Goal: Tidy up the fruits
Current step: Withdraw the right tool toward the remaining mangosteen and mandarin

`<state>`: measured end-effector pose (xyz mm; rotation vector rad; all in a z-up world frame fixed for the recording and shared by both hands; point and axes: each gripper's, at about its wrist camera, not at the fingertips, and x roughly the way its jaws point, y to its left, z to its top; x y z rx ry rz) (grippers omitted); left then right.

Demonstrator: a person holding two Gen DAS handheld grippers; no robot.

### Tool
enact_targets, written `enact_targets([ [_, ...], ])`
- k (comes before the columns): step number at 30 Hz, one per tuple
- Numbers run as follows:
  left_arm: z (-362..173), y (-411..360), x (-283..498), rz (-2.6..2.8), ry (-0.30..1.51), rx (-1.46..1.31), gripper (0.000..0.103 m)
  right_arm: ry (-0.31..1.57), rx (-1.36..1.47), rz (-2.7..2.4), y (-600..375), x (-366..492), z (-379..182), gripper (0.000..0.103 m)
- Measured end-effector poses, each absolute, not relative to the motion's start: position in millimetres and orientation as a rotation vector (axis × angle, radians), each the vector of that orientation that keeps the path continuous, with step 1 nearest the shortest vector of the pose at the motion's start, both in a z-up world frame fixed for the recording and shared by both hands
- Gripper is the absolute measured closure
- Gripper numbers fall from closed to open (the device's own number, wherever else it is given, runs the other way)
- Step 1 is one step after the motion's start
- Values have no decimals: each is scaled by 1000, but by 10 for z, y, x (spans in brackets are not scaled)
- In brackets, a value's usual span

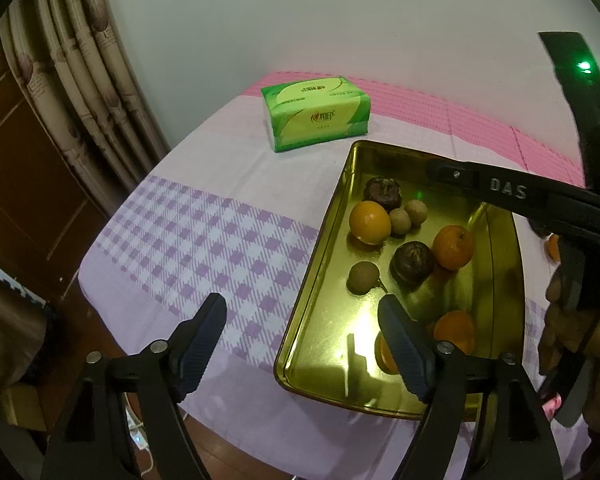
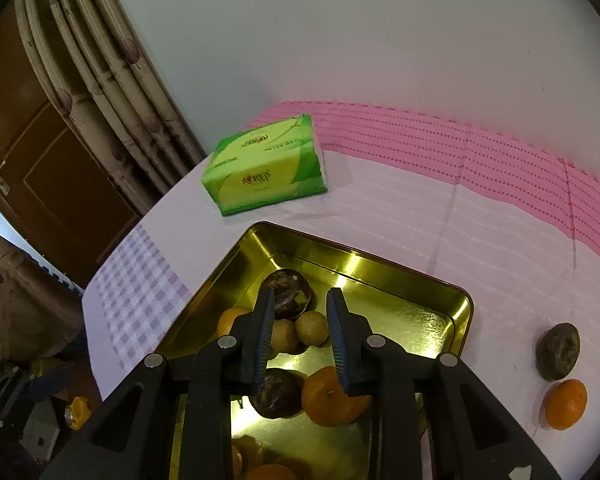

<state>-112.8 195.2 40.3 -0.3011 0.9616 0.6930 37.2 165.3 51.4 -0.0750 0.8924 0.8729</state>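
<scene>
A gold metal tray (image 1: 320,276) (image 2: 420,292) sits on the table and holds several fruits: oranges (image 1: 369,223) (image 2: 330,398), dark passion fruits (image 1: 413,267) (image 2: 290,294) and small brown longans (image 1: 363,277) (image 2: 312,328). My left gripper (image 1: 302,312) is open and empty over the tray's near left rim. My right gripper (image 2: 300,304) is open and empty, hovering above the tray's fruits; its body shows in the left wrist view (image 1: 508,196). One passion fruit (image 2: 558,350) and one orange (image 2: 565,404) lie on the cloth right of the tray.
A green tissue pack (image 1: 316,112) (image 2: 266,164) lies behind the tray. The tablecloth (image 1: 204,232) is checked purple with a pink band at the back. Curtain (image 1: 84,80) and wooden door (image 2: 60,176) are left of the table edge.
</scene>
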Motion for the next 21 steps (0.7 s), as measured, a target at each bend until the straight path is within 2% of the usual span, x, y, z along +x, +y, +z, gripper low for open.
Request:
enact_targets([
  [7, 393, 1930, -1117, 694, 963, -281, 22, 835, -44, 880, 1438, 214, 634, 64],
  [18, 402, 1886, -1104, 702, 967, -255, 22, 737, 25, 762, 547, -34, 736, 34],
  [21, 398, 1871, -1096, 705, 969, -248, 22, 733, -1, 673, 208, -22, 650, 29],
])
